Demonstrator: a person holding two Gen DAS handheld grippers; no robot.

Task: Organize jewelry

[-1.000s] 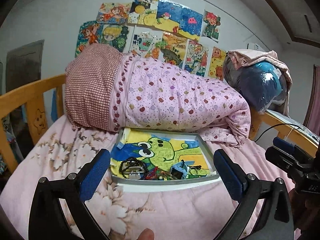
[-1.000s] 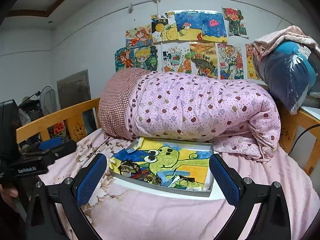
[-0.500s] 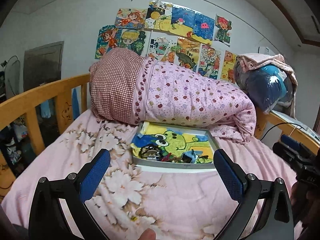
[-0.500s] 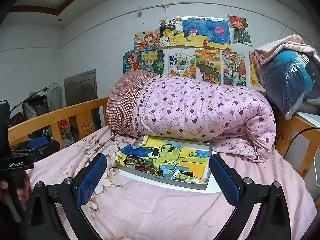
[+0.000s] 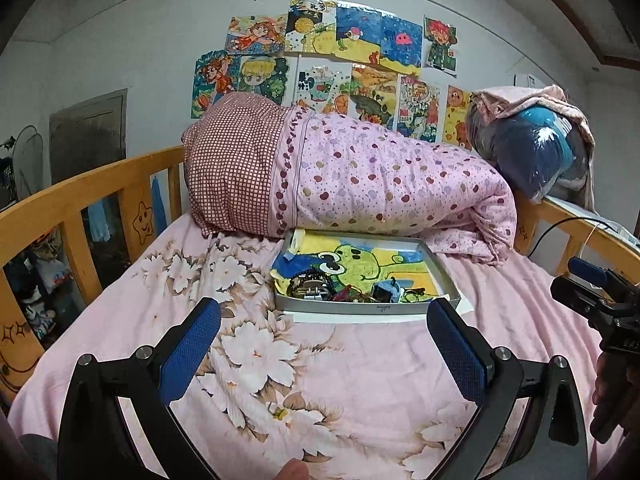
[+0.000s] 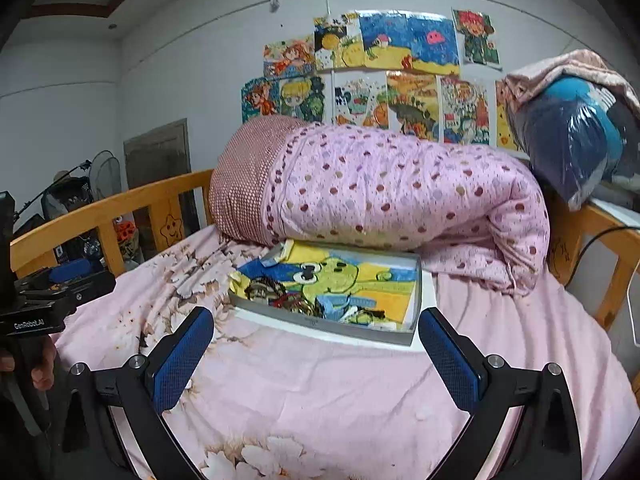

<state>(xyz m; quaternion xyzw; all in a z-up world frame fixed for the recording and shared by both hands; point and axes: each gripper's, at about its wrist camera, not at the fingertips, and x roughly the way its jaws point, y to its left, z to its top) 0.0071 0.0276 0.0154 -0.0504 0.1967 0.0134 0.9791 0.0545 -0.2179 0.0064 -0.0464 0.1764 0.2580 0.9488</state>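
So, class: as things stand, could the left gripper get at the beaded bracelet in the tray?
Probably yes: the left gripper is open, only bare bedsheet lies before the tray, and the bracelet sits uncovered near its front edge.

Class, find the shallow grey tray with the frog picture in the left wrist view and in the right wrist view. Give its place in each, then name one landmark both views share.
Left wrist view: the tray lies on the bed right of centre, beyond the open left gripper.
Right wrist view: the tray lies at centre, beyond the open right gripper.
Shared landmark: the rolled pink dotted quilt behind the tray.
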